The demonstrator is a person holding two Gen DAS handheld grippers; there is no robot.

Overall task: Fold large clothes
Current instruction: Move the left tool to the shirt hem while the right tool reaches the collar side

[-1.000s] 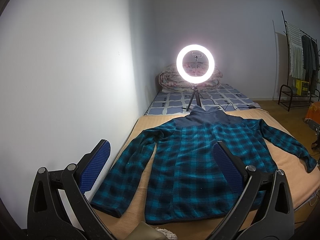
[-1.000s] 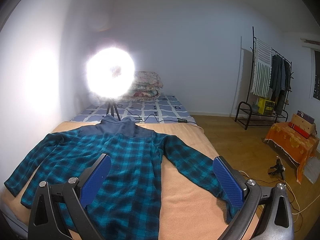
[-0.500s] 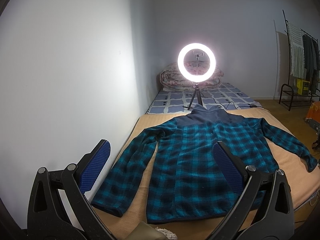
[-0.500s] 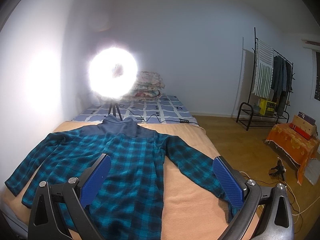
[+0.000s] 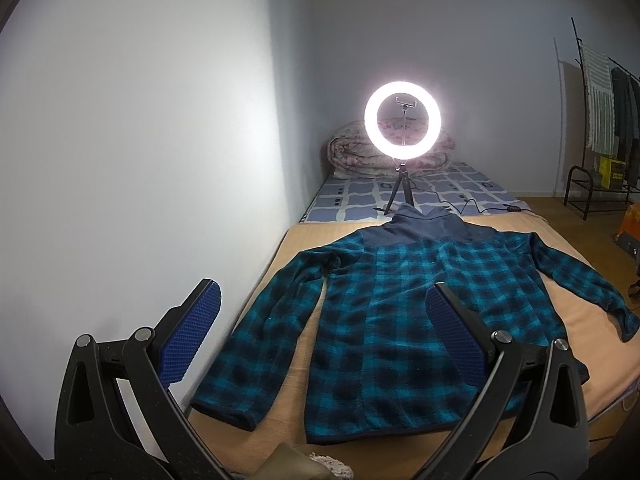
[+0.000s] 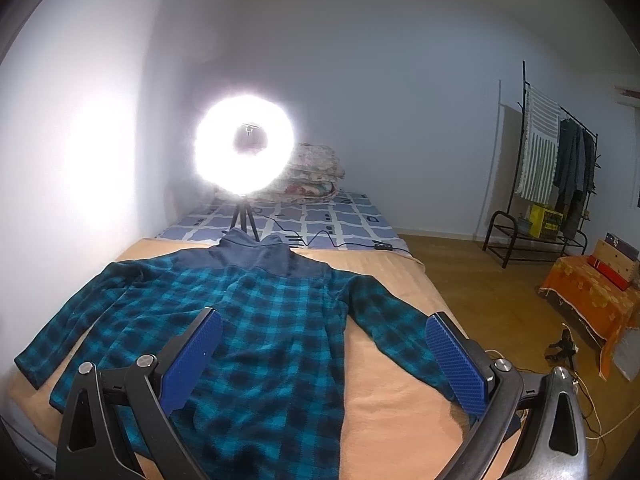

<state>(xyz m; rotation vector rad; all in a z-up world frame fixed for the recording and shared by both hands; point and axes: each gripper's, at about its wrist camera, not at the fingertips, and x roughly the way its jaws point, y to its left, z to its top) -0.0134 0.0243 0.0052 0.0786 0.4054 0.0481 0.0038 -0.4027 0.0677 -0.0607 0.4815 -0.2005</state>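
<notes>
Bedroom corner with pale walls; tan blanket (image 5: 560, 240) spread over the near end of a bed, serving as a flat folding surface. Teal plaid fleece jacket (image 5: 400, 312) laid flat on that blanket, collar toward the far end, hem toward the cameras, both sleeves angled outward and down, apparently spread so that fold lines can be judged. Lit ring light (image 5: 402, 124) on a small tripod just beyond the collar, presumably to illuminate the work; glare strong in the right wrist view. Rolled floral quilt (image 5: 352, 152) against the far wall, clothes rack (image 6: 560, 168) at the right of the room. Left gripper (image 5: 320, 332) held above the near left part of the garment, jaws spread wide, nothing between the blue pads (image 5: 192, 328). Right gripper (image 6: 324, 356) likewise released and empty, poised over the near right side, right sleeve (image 6: 400, 340) running under its outer pad. No fold begun by the look of the garment; likely next requirement a descent to a sleeve cuff or hem edge on each side.
</notes>
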